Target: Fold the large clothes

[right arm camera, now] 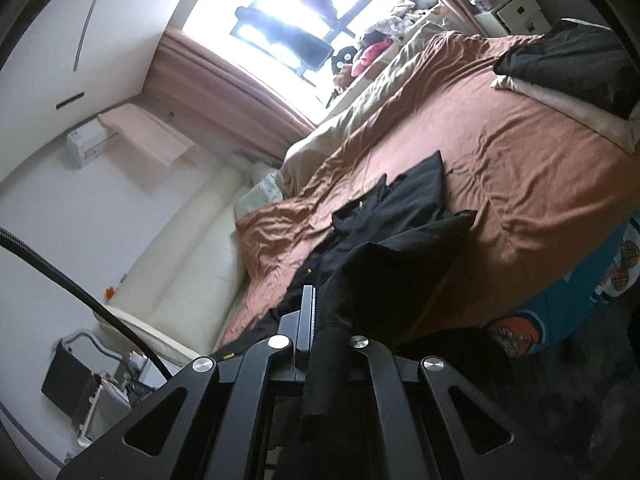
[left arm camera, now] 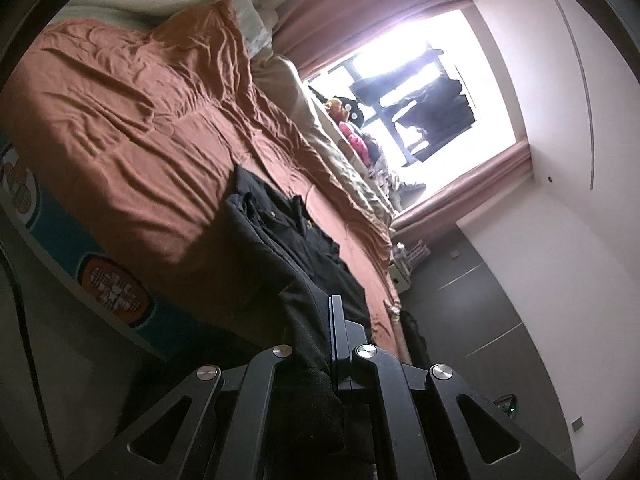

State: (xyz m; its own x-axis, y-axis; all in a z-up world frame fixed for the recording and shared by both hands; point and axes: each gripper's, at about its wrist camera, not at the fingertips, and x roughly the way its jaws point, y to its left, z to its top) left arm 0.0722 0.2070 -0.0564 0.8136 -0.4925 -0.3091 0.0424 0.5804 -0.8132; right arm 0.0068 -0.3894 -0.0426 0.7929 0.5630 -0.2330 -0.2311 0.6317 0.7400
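Note:
A large black garment (left arm camera: 280,236) with small gold details lies stretched across the rust-brown bedspread (left arm camera: 132,120). My left gripper (left arm camera: 326,320) is shut on one end of it, and black cloth bunches between the jaws and hangs back toward the camera. In the right wrist view the same black garment (right arm camera: 392,216) runs from the bed to my right gripper (right arm camera: 320,312), which is shut on its other end, with a fold of cloth draped over one finger. The brown bedspread (right arm camera: 520,168) lies under it. Both views are rolled to the side.
A folded black item on a cream one (right arm camera: 568,64) rests at the bed's far corner. Beige bedding (left arm camera: 340,152) and soft toys (left arm camera: 352,128) line the bright window (left arm camera: 420,92) with pink curtains. A cream headboard (right arm camera: 192,248), a black cable (right arm camera: 80,284) and a small white cabinet (right arm camera: 516,12) stand around.

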